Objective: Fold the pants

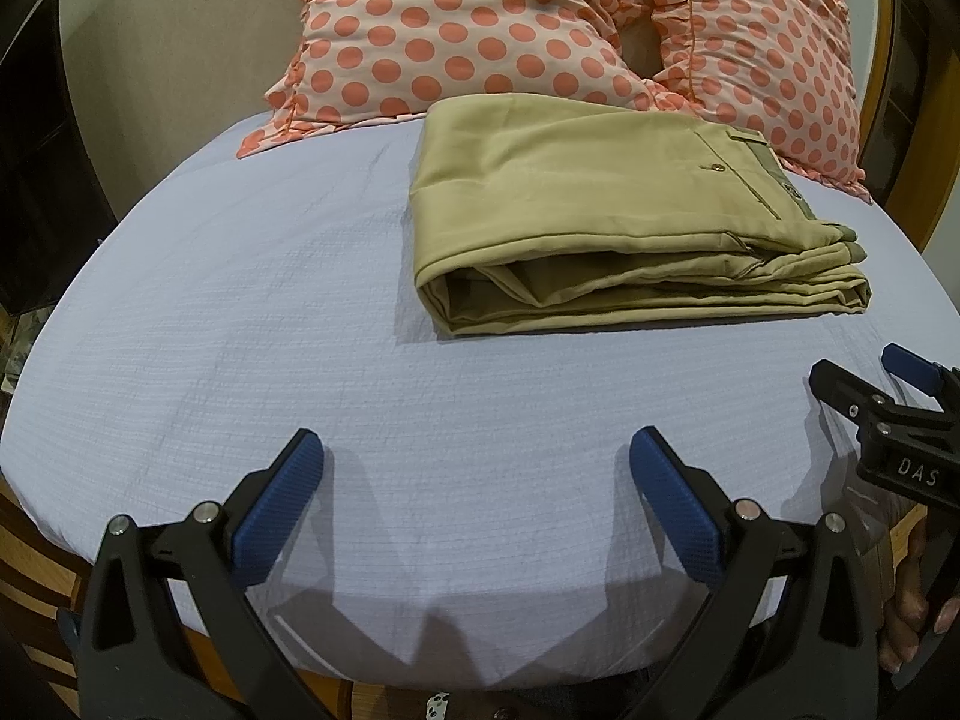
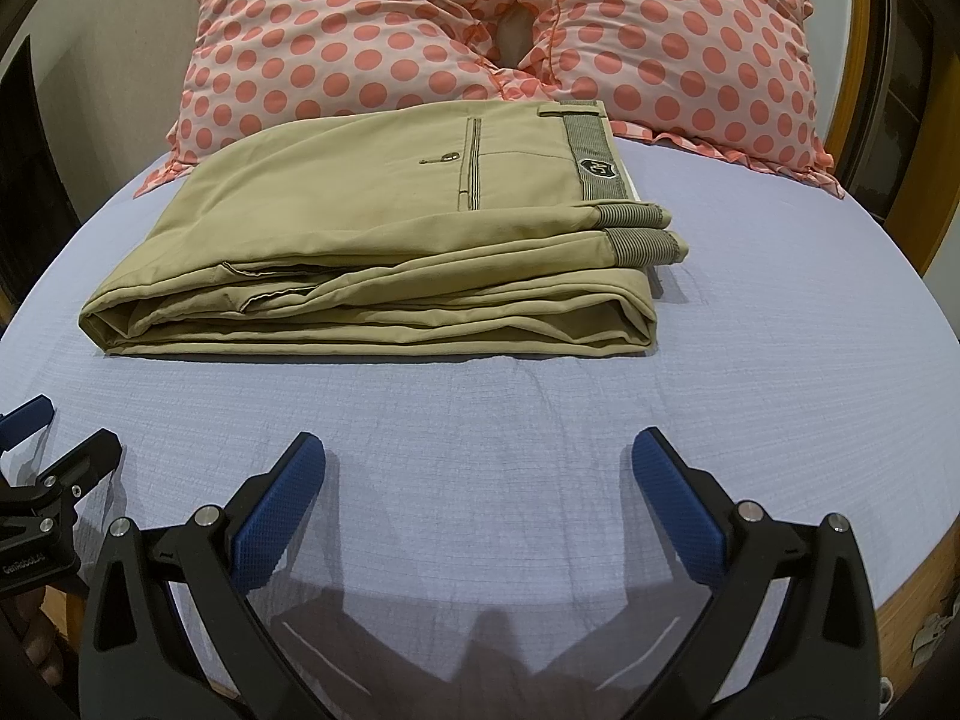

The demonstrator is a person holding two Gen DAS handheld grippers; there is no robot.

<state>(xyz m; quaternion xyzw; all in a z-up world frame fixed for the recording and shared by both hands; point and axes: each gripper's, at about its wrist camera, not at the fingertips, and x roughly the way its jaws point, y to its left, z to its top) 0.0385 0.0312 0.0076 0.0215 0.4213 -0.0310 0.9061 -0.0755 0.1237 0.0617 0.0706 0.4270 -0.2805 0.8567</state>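
Note:
Khaki pants (image 1: 600, 210) lie folded in a flat rectangular stack on the light blue bed sheet (image 1: 270, 330), waistband to the right. They also show in the right wrist view (image 2: 372, 252) with a back pocket button and a striped waistband on top. My left gripper (image 1: 477, 456) is open and empty, hovering over the sheet near the bed's front edge, well short of the pants. My right gripper (image 2: 480, 459) is open and empty, also short of the pants. Each gripper shows at the edge of the other's view, the right one (image 1: 864, 384) and the left one (image 2: 54, 438).
Two pink polka-dot pillows (image 2: 372, 36) (image 2: 690, 42) lean at the head of the bed, just behind the pants. A wooden bed frame (image 2: 924, 192) runs along the right side. Bare sheet (image 2: 780, 390) lies between the grippers and the pants.

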